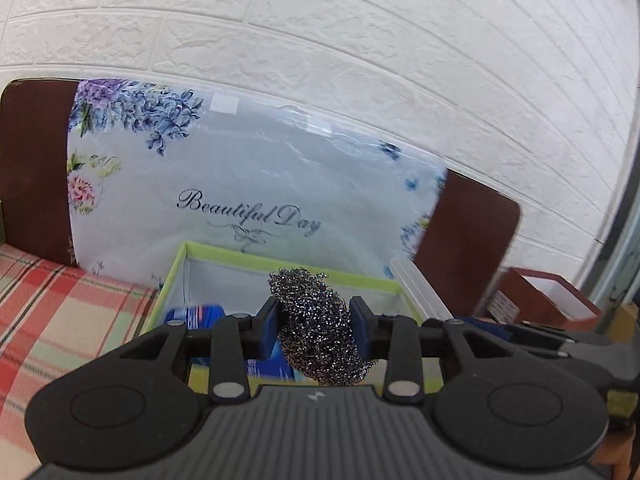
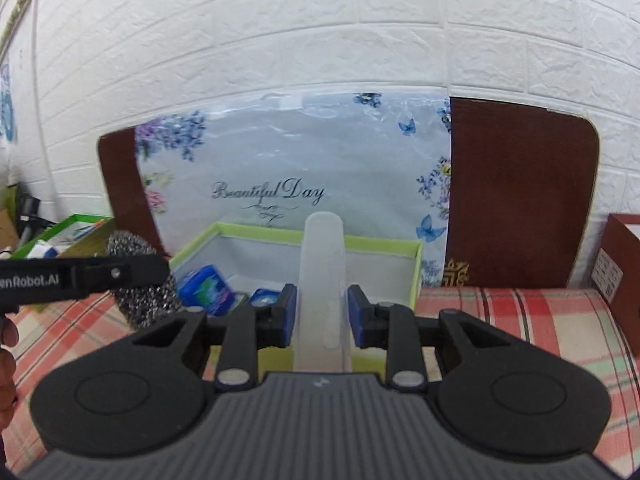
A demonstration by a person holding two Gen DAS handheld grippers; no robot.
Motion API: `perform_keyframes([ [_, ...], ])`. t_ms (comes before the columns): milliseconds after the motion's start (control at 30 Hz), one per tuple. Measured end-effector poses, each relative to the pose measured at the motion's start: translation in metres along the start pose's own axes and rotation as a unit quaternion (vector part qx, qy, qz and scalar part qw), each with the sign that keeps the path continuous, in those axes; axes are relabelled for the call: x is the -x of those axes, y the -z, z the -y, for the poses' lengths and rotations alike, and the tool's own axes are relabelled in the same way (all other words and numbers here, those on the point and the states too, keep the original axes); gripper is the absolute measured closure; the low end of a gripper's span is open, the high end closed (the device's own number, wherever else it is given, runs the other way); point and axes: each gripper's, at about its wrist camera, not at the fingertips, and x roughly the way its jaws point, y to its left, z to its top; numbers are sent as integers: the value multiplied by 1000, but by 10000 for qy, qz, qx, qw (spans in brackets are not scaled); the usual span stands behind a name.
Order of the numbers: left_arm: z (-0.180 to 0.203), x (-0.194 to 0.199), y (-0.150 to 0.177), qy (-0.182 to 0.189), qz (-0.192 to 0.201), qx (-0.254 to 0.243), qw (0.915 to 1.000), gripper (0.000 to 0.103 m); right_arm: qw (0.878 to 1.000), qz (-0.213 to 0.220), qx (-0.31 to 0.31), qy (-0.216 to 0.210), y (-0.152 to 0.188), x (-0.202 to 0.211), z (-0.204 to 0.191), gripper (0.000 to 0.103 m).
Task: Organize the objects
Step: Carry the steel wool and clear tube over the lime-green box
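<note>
Item one, steel scourer (image 1: 316, 328): a springy ball of fine wire, light and soft; I had it squeezed between the blue pads of my left tongs (image 1: 315, 322), jaws partly closed on its middle; it bulged above and below the pads and hung over the near edge of the green-rimmed box (image 1: 288, 250). I judged it would neither slip nor break, since wire wool snags on rubber; a hold across the middle suited it, and loose strands might have caught on the pads at release.

Item two, clear plastic tube (image 2: 323, 280): stiff, smooth and hollow-looking with a rounded top; my right tongs (image 2: 322, 316) gripped it narrow, pads on either side of its lower half, the tube upright and rising before the box's far wall. I judged it light but slippery, apt to swivel or slide under a light hold; a grip low on the straight part seemed best; what it was I could not tell.

Item three, the box: open-topped, on the checked cloth (image 2: 520, 320), near the flowered panel (image 2: 296, 160) against the white wall (image 2: 320, 40); it held blue packets (image 2: 208, 288) in its left near corner; the right side looked free.

Item four, brown carton (image 1: 548, 296): far right, apart from the box.
</note>
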Motion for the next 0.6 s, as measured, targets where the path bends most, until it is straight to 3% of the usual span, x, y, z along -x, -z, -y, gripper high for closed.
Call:
perform_keyframes([
  [300, -11, -65, -1, -122, -233, 74, 9996, 60, 9989, -337, 175, 276, 2, -81, 11, 76],
  [433, -16, -68, 7, 89, -252, 204, 9994, 20, 9980, -525, 203, 284, 12, -95, 15, 76],
  [467, -17, -65, 8, 78, -230, 244, 9994, 18, 9980, -536, 218, 266, 15, -98, 16, 70],
  [500, -18, -63, 9, 40, -216, 265, 9994, 15, 9982, -494, 231, 232, 18, -98, 18, 46],
  [600, -18, -51, 8, -168, -146, 254, 9994, 13, 9995, -251, 200, 36, 23, -89, 18, 12],
])
